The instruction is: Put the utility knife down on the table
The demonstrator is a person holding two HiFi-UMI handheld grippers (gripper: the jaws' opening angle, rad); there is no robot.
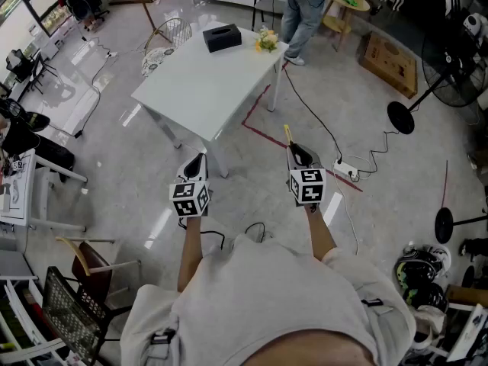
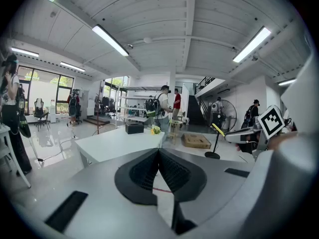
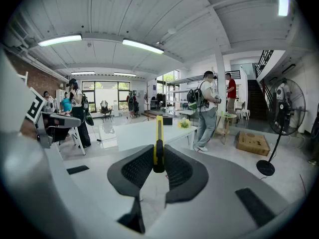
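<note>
Grey shirt (image 1: pixel 274 311) of the person filled the foreground, with both forearms extended.

- Left gripper (image 1: pixel 197 162): jaws were pressed together with nothing between them.
- Right gripper (image 1: pixel 299 155): was clenched on a slim yellow-and-black utility knife (image 3: pixel 158 133). The pads held its dark rear end, and the yellow body projected forward past the jaws.
- The utility knife was aloft over the glossy grey floor (image 1: pixel 252 174), not over any surface.
- White rectangular table (image 1: pixel 206 90): stood ahead, well apart from both grippers. It carried a black box (image 1: pixel 222 36) and a small yellow flower bunch (image 1: pixel 266 42) at its far end. The near portion was bare.

Step in hand, as judged: carrying the knife toward the table. The next move would call for closing that gap, lowering the knife flat onto the bare near part, then parting the right jaws.
</note>
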